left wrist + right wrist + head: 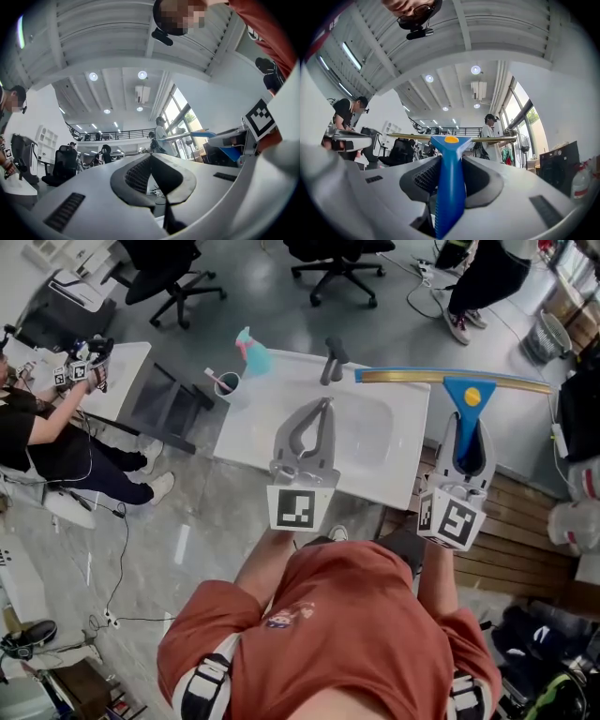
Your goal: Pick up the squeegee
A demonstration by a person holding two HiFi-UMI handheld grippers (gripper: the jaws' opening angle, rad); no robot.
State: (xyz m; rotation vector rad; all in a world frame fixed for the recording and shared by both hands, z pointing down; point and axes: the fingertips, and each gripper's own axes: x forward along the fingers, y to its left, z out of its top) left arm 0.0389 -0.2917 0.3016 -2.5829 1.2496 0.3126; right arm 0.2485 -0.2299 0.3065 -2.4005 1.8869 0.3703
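Note:
The squeegee (467, 396) has a blue handle with a yellow dot and a long brass-coloured blade across its top. My right gripper (468, 432) is shut on the handle and holds it in the air by the right edge of the white sink (375, 442). In the right gripper view the blue squeegee handle (450, 187) stands upright between the pads, with the blade level ahead. My left gripper (325, 407) hovers over the basin, its fingertips together and nothing between them. The left gripper view shows my left gripper (151, 158) with its jaws meeting and the squeegee (230, 152) off to the right.
A dark faucet (333, 360) stands at the back of the sink, with a teal and pink spray bottle (251, 351) and a cup (226, 382) at its back left corner. Office chairs (169, 282) stand beyond. A person (37, 432) sits at a desk to the left.

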